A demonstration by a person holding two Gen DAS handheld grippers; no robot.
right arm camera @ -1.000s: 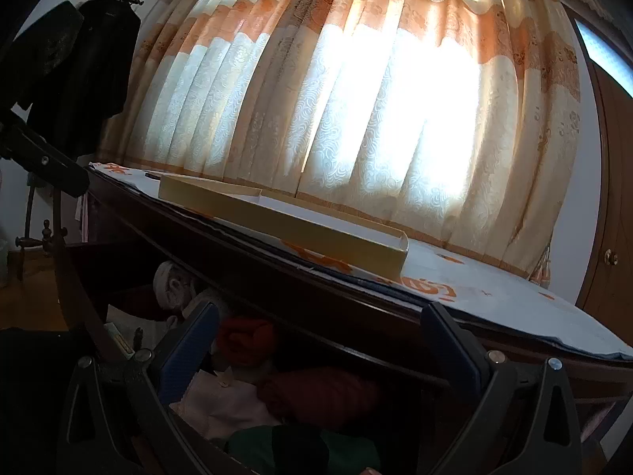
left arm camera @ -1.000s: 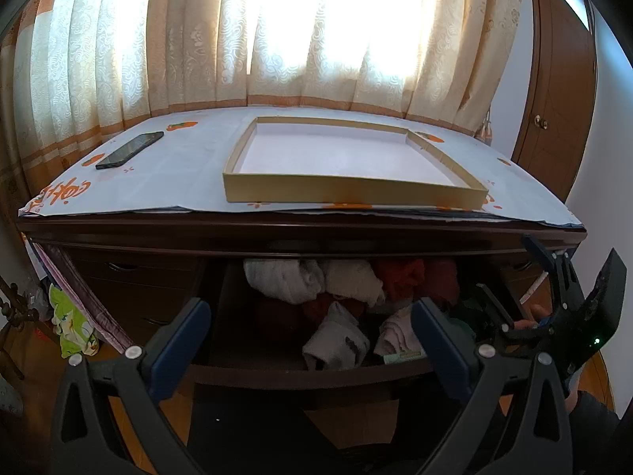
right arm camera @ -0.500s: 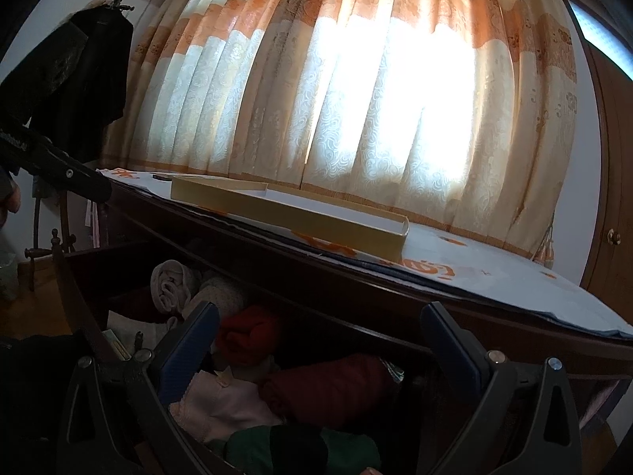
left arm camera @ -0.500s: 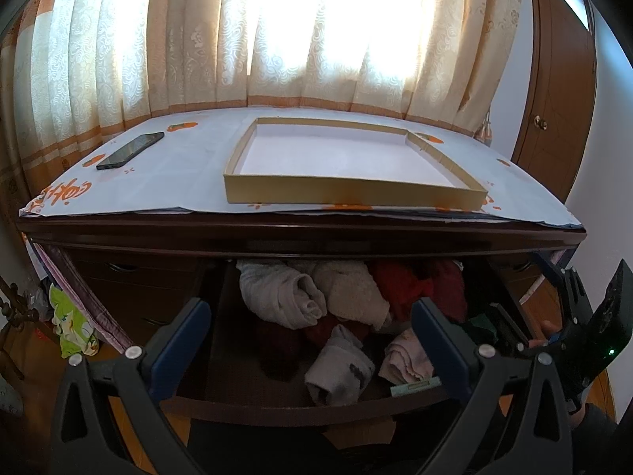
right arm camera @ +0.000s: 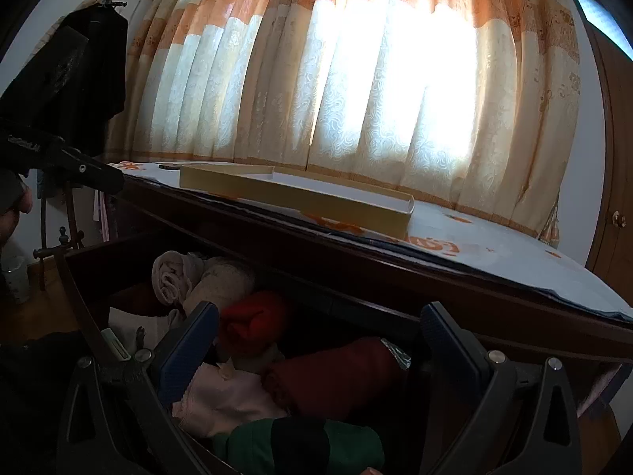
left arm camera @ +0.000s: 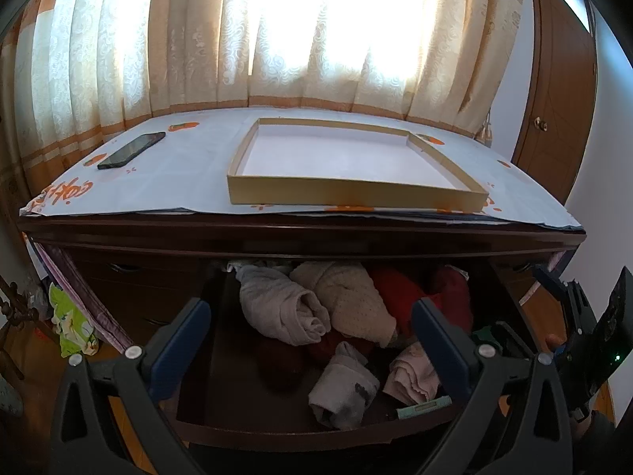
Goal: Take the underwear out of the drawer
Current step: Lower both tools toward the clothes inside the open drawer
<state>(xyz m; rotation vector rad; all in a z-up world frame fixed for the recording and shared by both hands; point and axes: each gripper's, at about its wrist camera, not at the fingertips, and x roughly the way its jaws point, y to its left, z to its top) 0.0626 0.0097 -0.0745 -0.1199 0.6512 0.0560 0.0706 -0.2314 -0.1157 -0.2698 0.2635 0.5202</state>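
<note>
Dresser top (left arm camera: 190, 182): tray (left arm camera: 356, 194), phone (left arm camera: 131, 150)

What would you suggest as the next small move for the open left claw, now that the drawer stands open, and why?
Probably lower the left claw into the drawer toward the grey rolled garment near its front edge. The claw is open and holds nothing, the drawer is pulled out with rolled garments exposed, and that roll lies nearest and uncovered. The box lid on top is ready to receive it.

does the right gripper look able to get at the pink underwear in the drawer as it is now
Probably yes. The drawer is pulled out, the right gripper is open just above the clothes, and the pink underwear lies on top by its left finger with nothing covering it.
</note>
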